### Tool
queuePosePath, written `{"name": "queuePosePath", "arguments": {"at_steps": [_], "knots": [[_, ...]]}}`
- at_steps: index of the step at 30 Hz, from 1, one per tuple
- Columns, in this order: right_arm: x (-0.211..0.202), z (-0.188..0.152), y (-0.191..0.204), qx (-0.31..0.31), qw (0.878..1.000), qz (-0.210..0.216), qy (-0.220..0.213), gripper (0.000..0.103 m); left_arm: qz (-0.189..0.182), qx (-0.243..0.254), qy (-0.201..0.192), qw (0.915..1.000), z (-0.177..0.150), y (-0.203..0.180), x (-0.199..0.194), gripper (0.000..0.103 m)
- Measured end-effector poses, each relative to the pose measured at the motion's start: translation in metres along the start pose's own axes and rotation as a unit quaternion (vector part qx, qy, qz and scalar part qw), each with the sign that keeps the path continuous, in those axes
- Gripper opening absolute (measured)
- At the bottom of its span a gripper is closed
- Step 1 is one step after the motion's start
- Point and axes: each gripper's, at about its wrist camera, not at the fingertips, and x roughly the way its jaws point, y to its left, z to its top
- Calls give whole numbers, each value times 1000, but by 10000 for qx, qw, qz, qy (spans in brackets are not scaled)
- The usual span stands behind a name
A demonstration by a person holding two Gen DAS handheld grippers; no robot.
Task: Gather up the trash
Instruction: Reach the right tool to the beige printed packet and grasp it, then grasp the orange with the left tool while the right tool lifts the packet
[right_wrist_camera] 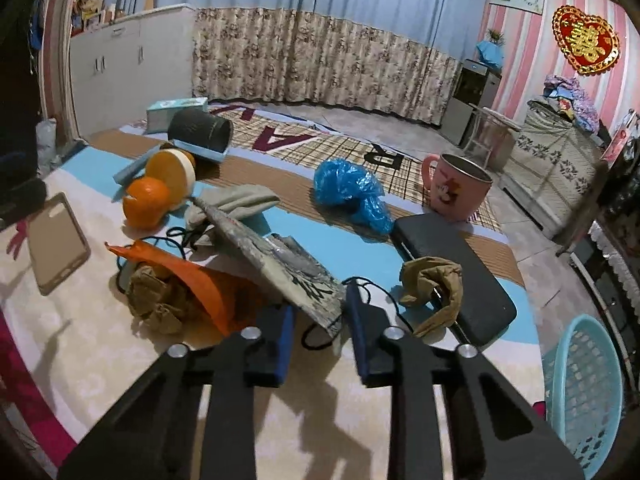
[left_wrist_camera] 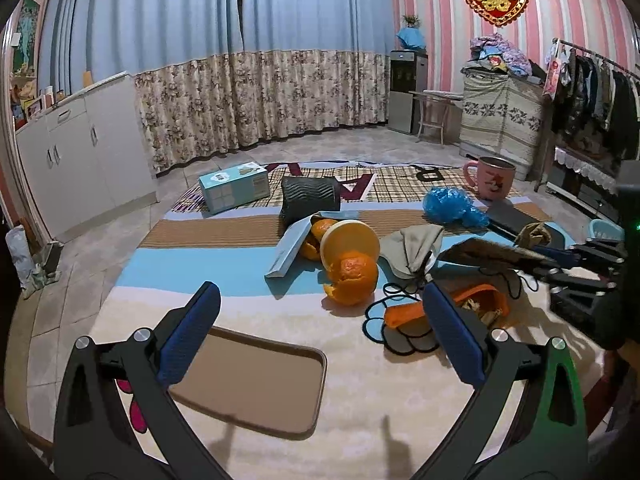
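Observation:
My right gripper (right_wrist_camera: 320, 314) is shut on the near corner of a grey printed card (right_wrist_camera: 276, 256), which slants up off the blanket. The same card (left_wrist_camera: 492, 250) shows in the left wrist view, held from the right by that gripper (left_wrist_camera: 576, 264). Under it lie an orange wrapper (right_wrist_camera: 208, 280) and crumpled brown paper (right_wrist_camera: 156, 300). A blue plastic bag (right_wrist_camera: 352, 192) and a brown crumpled scrap (right_wrist_camera: 432, 280) lie further back. My left gripper (left_wrist_camera: 320, 320) hovers open over the blanket, nothing between its pads, just short of a partly peeled orange (left_wrist_camera: 354, 276).
A tan phone case (left_wrist_camera: 248, 380) lies under the left gripper. A yellow lid (left_wrist_camera: 352, 240), grey cloth (left_wrist_camera: 416, 246), black pouch (left_wrist_camera: 310, 200), tissue box (left_wrist_camera: 234, 190), pink mug (right_wrist_camera: 460, 190) and black notebook (right_wrist_camera: 460, 280) crowd the blanket. A teal basket (right_wrist_camera: 580, 392) stands at the right.

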Motion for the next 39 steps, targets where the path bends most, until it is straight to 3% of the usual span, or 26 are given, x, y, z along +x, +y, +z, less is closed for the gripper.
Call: {"name": "queuePosePath", "arguments": {"at_steps": [7,19,25,27,30,39], "knots": [[-18,-2,-23,200,9996,130,-134,8,73,90,169,9998,3,-16,26,98],[-47,-19,-77,678,9974,-169,-187,7,5,-123,795,9968,14,-23,90,97],[-51,-23,-94,776,9965,-244,-211,7,-22,-109,1157,9932,10,-25,114,73],[-53,-25,-97,784,9963,-248,-243,5,-128,-199,1207,9924,9,-23,116,55],[-56,-27,-100,814,9960,-214,-285,5,-275,-253,1180,9923,10,-21,113,37],[-72,-32,-112,1001,9938,-137,-465,4,-236,-149,938,9952,16,-23,73,34]]}}
